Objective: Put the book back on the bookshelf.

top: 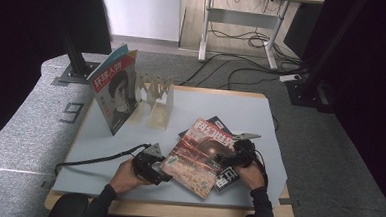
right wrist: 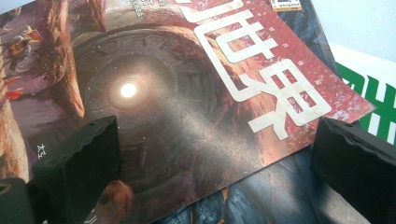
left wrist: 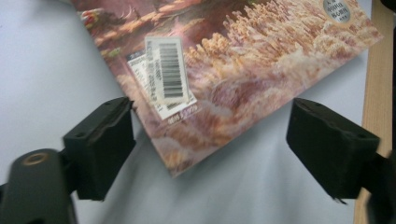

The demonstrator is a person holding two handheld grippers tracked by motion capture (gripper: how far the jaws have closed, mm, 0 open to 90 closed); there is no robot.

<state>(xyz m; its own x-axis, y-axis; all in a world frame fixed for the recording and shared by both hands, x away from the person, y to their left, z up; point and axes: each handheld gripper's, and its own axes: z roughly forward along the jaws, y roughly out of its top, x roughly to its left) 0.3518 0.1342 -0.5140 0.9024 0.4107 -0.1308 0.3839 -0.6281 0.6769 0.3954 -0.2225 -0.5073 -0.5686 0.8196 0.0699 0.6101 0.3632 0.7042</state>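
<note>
We see a red-covered magazine [top: 200,156] lying flat near the near edge of the grey table [top: 104,149], right of centre, on top of a darker magazine [top: 226,179] that sticks out beyond its right and far sides. Its long axis runs diagonally: the title end points to the far right, the barcode end to the near left, and one corner reaches towards the table's near edge.

The left gripper [top: 163,174] sits at the magazine's near-left edge. In the left gripper view its jaws stand apart on either side of the barcode corner [left wrist: 170,77], and the pads do not press on it.

The right gripper [top: 224,159] is over the right side of the cover. In the right gripper view its jaws stand wide apart above the cover's large white title characters [right wrist: 261,70], with nothing clamped.

Far left on the table, another magazine [top: 116,89] stands upright against a pale rack [top: 157,99].
</note>
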